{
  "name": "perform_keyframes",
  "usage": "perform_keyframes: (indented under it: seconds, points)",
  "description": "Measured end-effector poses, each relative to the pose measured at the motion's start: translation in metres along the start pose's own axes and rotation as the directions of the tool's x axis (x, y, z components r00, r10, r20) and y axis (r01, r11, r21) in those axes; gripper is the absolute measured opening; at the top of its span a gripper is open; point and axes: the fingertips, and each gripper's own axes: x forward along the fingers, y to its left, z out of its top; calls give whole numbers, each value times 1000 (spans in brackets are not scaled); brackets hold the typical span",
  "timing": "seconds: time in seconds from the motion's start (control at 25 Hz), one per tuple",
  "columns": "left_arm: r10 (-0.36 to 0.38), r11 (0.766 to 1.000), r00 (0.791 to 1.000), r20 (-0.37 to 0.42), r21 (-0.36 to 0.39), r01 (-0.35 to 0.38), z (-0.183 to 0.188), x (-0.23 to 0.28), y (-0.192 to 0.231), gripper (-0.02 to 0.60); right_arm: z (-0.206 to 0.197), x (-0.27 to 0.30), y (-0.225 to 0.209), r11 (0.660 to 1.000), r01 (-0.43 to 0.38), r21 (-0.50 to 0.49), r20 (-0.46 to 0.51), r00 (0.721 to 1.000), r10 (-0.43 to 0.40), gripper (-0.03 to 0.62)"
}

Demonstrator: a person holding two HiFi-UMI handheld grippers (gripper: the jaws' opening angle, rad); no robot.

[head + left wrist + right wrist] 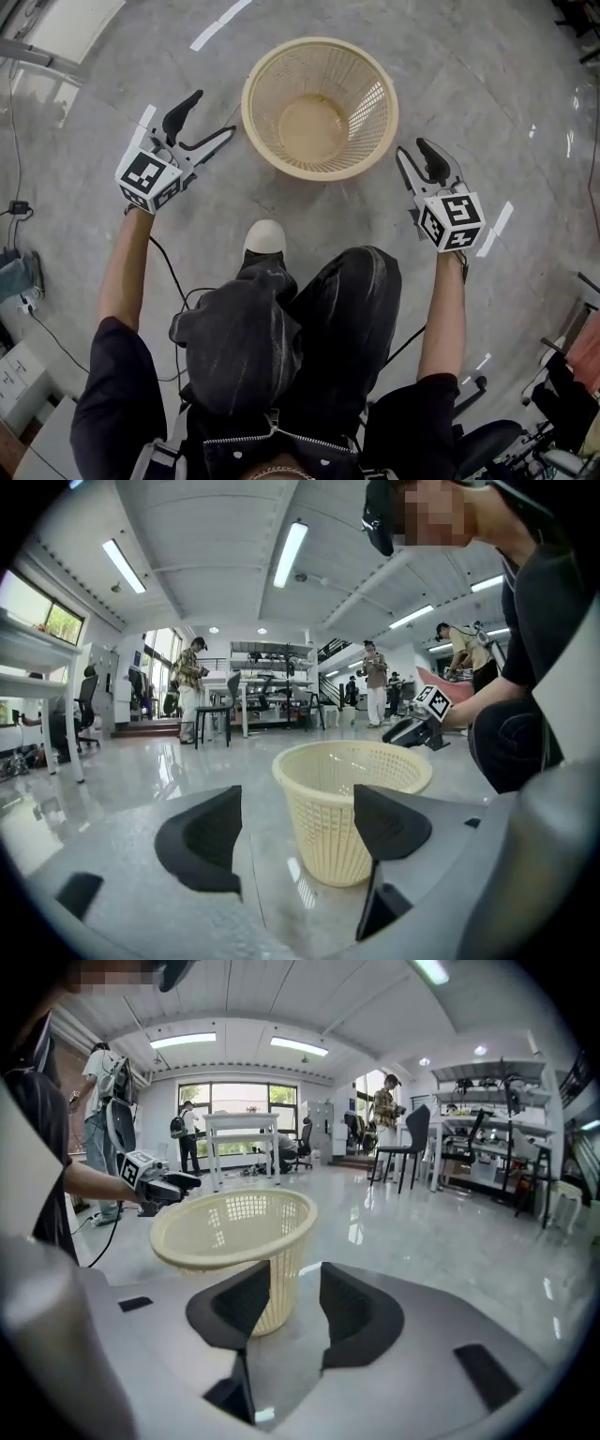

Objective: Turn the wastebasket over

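The cream plastic mesh wastebasket (319,108) stands upright on the grey floor with its mouth up, in front of the person's feet. My left gripper (214,112) hovers just left of its rim, jaws wide open and empty. To the right of the rim my right gripper (412,148) is held with a narrower gap, also empty. In the left gripper view the wastebasket (352,799) stands beyond the open left gripper (295,832), apart from the pads. In the right gripper view the wastebasket (239,1241) sits behind the left pad of the right gripper (292,1302), with no contact visible.
The person's white shoe (264,236) and dark-trousered knees are close behind the basket. White tape marks (497,228) lie on the floor and cables (173,272) trail at the left. Tables (239,1147), a chair (403,1152) and several standing people are farther off.
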Motion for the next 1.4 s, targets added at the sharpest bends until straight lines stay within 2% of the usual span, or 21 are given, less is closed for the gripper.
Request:
perform_keyframes:
  seconds: [0.08,0.12,0.2,0.32,0.4,0.52,0.64,1.04,1.2,1.28,1.4]
  points:
    - [-16,1000,999,41,17,15,20,0,-6,360,22,-7,-1,999,43,-20,52,998,-42,111]
    - [-31,999,998,59,19,30,28,1,-11,332,33,-10,0,998,54,-33,80,995,-51,84]
    - [-56,998,994,89,22,54,43,3,-22,201,52,-12,7,997,58,-54,131,990,-51,52]
    - [-68,997,992,107,37,64,59,8,-33,136,69,-12,15,996,58,-66,171,984,-46,29]
    - [-64,998,994,88,23,62,64,12,-37,15,74,-10,21,996,55,-64,185,982,-42,21]
    - [-69,998,994,82,6,69,70,16,-43,5,76,-6,32,997,27,-67,187,982,-14,21]
    - [-92,996,990,105,32,89,78,23,-47,5,79,-5,36,998,7,-63,188,982,5,21]
    - [-121,993,988,101,0,121,83,35,-44,5,88,7,47,996,-10,-84,132,991,21,21]
    - [-85,995,988,125,-35,90,124,29,-42,5,122,-7,50,998,-1,-55,142,990,9,21]
    - [-84,995,989,121,-52,90,155,19,-46,5,145,-22,58,999,-7,-34,124,992,11,21]
    - [-85,995,990,110,-39,89,213,0,-50,5,195,-51,70,1000,-18,-7,110,994,19,21]
